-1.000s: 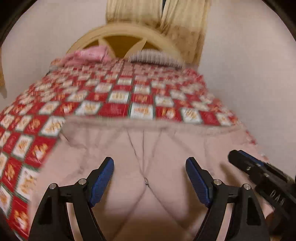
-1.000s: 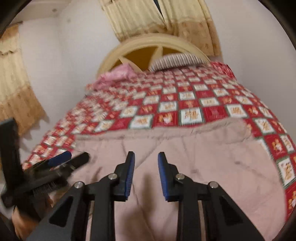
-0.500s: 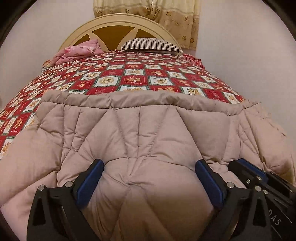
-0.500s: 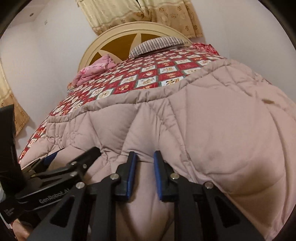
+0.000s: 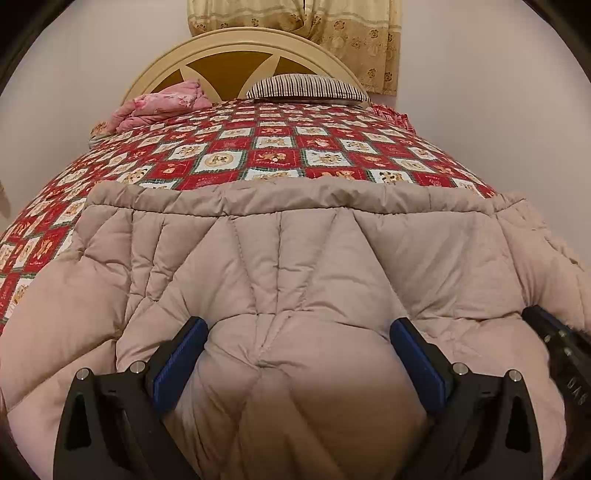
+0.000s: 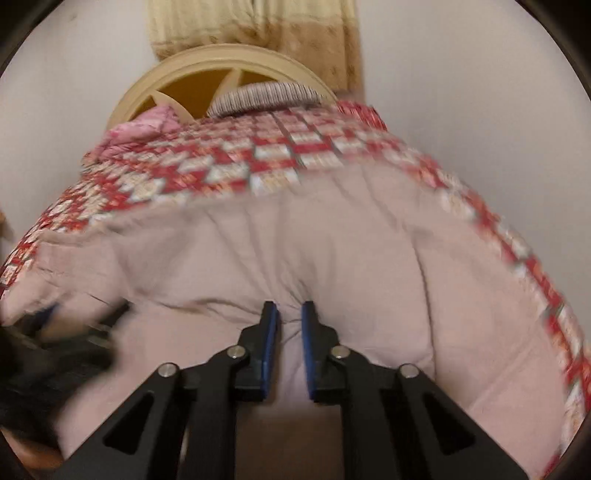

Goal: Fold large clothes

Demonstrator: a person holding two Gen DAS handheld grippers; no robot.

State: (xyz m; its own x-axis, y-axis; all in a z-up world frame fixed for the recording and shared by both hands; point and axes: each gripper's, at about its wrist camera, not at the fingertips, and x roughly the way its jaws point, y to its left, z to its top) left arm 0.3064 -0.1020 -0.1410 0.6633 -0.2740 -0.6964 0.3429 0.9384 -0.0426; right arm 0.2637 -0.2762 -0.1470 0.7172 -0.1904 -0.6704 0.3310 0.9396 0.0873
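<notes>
A large beige quilted padded garment [image 5: 295, 266] lies spread over the near end of the bed; it also fills the right wrist view [image 6: 332, 251]. My left gripper [image 5: 299, 332] is open, its blue pads wide apart on either side of a puffy bulge of the garment. My right gripper [image 6: 289, 314] is shut on a pinch of the garment's near edge, with fabric bunched between the pads. The right gripper shows at the right edge of the left wrist view [image 5: 554, 339]; the left one is a dark blur at the left of the right wrist view [image 6: 55, 343].
The bed has a red and white checked cover [image 5: 280, 155]. A pink folded blanket [image 5: 162, 103] and a striped pillow [image 5: 306, 86] lie by the cream headboard [image 5: 240, 48]. A wall [image 5: 498, 110] runs close along the bed's right side. Curtains [image 5: 332, 29] hang behind.
Both grippers dropped low onto the garment's near edge. The right gripper's pads closed in on a pinch of fabric and it is moving; the left gripper stays open.
</notes>
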